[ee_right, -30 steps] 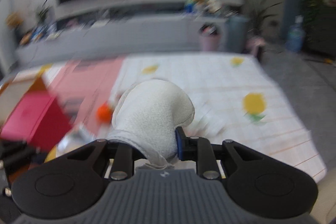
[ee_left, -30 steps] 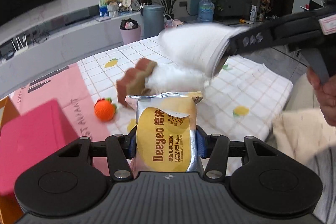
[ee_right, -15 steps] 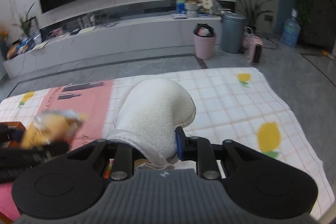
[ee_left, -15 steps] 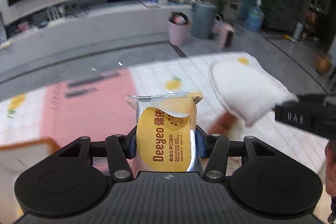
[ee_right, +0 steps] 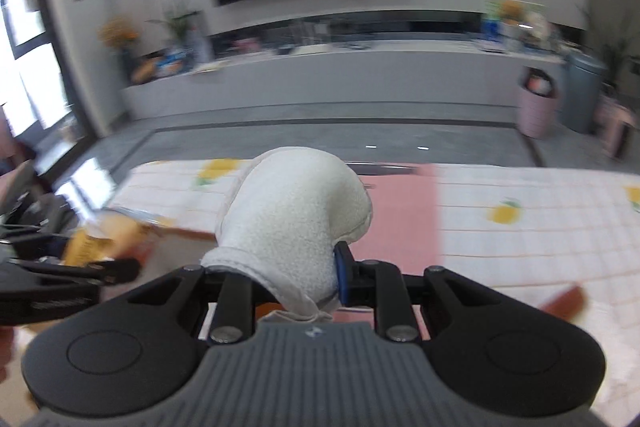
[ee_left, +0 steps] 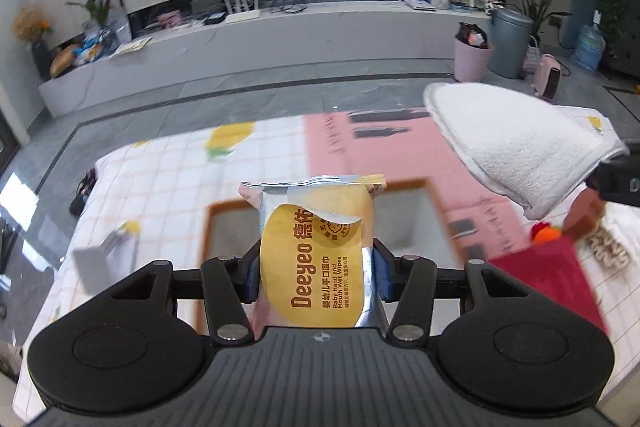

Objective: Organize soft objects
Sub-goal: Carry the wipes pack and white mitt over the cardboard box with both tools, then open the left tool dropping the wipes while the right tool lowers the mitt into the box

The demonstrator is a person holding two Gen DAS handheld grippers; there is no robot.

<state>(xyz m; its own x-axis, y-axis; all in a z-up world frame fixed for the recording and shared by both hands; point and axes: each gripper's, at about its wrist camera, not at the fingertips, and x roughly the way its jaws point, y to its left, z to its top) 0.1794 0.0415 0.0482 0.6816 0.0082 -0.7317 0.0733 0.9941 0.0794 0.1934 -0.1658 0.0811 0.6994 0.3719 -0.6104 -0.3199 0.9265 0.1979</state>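
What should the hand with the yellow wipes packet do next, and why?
Probably lower the wipes packet into the orange-rimmed box just beyond it. The left gripper grips the packet above that open box, so it likely goes there.

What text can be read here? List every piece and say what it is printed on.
"Deeyeo": wet wipes pack held in the left gripper.
"Baby Hand and Mouth Wet Wipes": same pack.
Chinese characters on the pack: too small to read.
Lettering on the pink mat: blurred.
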